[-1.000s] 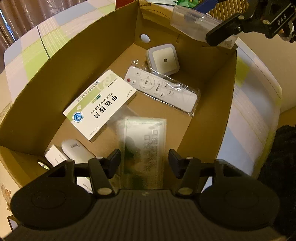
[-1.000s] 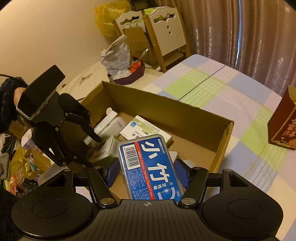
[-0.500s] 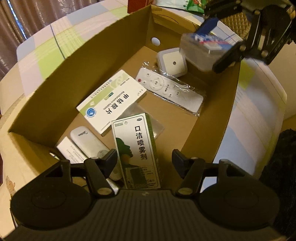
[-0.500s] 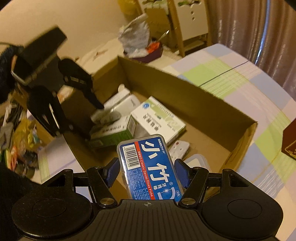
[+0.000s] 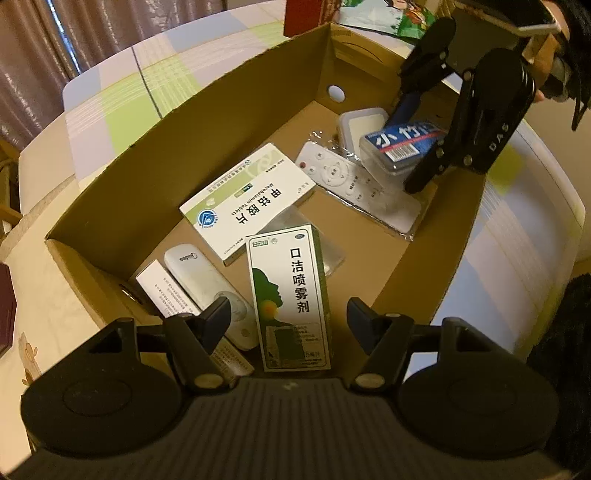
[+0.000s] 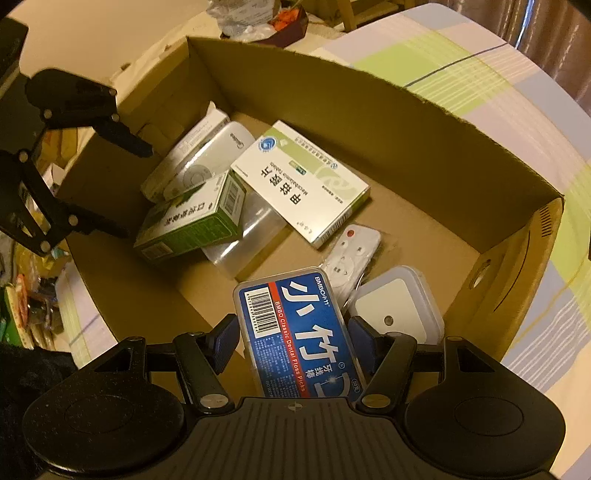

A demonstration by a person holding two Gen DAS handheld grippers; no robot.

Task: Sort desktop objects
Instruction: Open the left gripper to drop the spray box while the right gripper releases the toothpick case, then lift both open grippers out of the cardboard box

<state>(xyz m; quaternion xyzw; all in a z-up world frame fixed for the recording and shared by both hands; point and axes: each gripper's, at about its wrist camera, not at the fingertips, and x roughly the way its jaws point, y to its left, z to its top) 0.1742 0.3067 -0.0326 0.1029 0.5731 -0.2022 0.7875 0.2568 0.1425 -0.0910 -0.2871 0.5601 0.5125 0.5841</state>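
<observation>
A cardboard box [image 5: 207, 122] [image 6: 369, 107] holds several items. My left gripper [image 5: 290, 319] is open above the near end of the box; the green spray box [image 5: 290, 295] [image 6: 192, 221] lies free in the box between its fingers. My right gripper [image 6: 293, 334] is shut on a blue dental floss picks case [image 6: 299, 332] [image 5: 400, 146], held inside the box over the white remote [image 6: 349, 254] [image 5: 347, 181] and a square white device [image 6: 397, 306] [image 5: 360, 123].
Also in the box are a white-green medicine box [image 5: 247, 201] [image 6: 299, 184], a white oval remote [image 5: 207, 284], a thin white box [image 5: 166, 291] and a clear bag. A checked tablecloth [image 6: 480, 74] surrounds the box. A red box [image 5: 303, 14] stands behind.
The green spray box dropped from my left gripper and now rests in the box. My right gripper moved down into the box with the floss case.
</observation>
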